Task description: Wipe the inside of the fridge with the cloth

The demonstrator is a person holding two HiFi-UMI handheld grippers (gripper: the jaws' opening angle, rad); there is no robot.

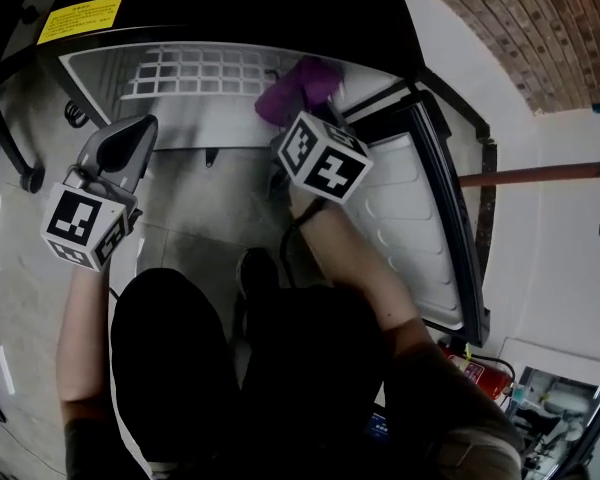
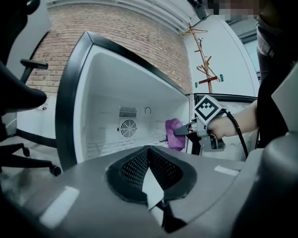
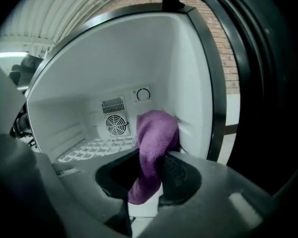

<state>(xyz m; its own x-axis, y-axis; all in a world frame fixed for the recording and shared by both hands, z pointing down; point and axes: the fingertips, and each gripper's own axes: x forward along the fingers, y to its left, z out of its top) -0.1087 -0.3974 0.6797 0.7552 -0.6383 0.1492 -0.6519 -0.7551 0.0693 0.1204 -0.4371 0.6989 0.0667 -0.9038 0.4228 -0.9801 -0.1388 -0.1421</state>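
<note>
A purple cloth (image 3: 156, 138) hangs from my right gripper (image 3: 149, 158), which is shut on it. The cloth's top rests against the right inner wall (image 3: 193, 98) of the open white fridge. In the head view the cloth (image 1: 298, 88) sits just inside the fridge opening, ahead of the right gripper (image 1: 302, 118). The left gripper view shows the cloth (image 2: 175, 133) and the right gripper (image 2: 186, 129) at the fridge's right edge. My left gripper (image 2: 149, 152) is shut with nothing in it and stays outside the fridge at the left (image 1: 130, 140).
A fan vent (image 3: 115, 124) and a dial (image 3: 143, 94) sit on the fridge's back wall. A white wire shelf (image 1: 195, 71) lies on the bottom. The open door (image 1: 410, 218) stands to the right. An office chair (image 2: 15, 93) is at the left, a fire extinguisher (image 1: 470, 368) behind.
</note>
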